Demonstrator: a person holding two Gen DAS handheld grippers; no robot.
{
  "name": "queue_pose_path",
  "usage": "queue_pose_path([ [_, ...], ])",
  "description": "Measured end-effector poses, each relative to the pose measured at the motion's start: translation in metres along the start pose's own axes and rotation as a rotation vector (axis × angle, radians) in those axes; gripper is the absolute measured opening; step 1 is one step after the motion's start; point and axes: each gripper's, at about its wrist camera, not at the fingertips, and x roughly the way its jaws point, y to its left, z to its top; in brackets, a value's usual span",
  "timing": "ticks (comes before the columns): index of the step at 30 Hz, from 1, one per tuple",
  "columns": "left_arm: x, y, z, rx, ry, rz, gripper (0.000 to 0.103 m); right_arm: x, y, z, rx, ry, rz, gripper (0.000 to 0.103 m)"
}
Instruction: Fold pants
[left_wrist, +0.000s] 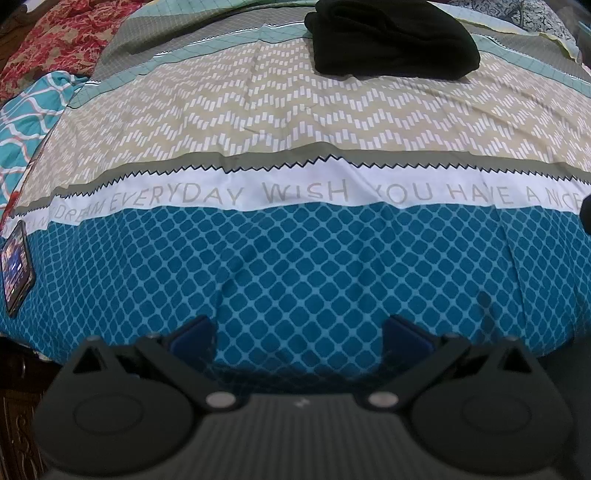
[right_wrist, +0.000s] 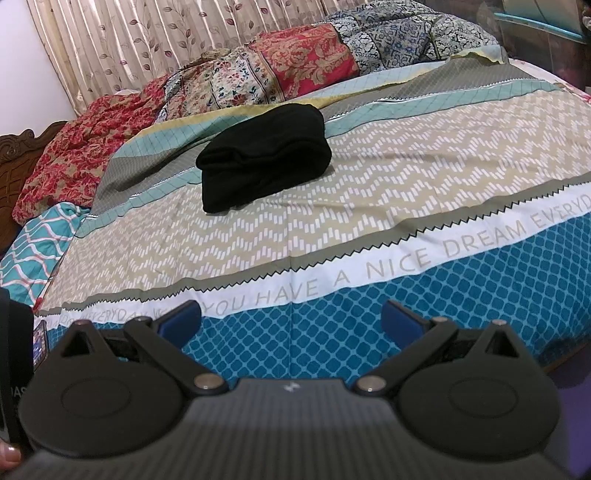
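The black pants (left_wrist: 391, 40) lie folded into a thick bundle on the far part of the bed; in the right wrist view the black pants (right_wrist: 264, 157) sit left of centre on the beige zigzag band. My left gripper (left_wrist: 299, 332) hangs open over the blue lattice band near the bed's front edge, far from the pants, with nothing between its blue pads (left_wrist: 194, 334). My right gripper (right_wrist: 291, 319) is open too, above the same front band, its blue pads (right_wrist: 400, 321) holding nothing.
The patterned bedsheet (left_wrist: 295, 110) covers the bed. A phone (left_wrist: 16, 269) with a lit screen lies at the left edge. Crumpled red floral and patchwork quilts (right_wrist: 295, 62) pile along the far side before a curtain (right_wrist: 129, 44). A carved wooden headboard (right_wrist: 18, 158) stands left.
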Motion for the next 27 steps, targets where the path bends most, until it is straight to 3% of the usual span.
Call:
queue_pose_path([
  [27,-0.0006,0.0003,0.0007,-0.002,-0.006,0.0,0.103,-0.0039,0.0025,0.0001,0.004,-0.036,-0.013,0.103],
])
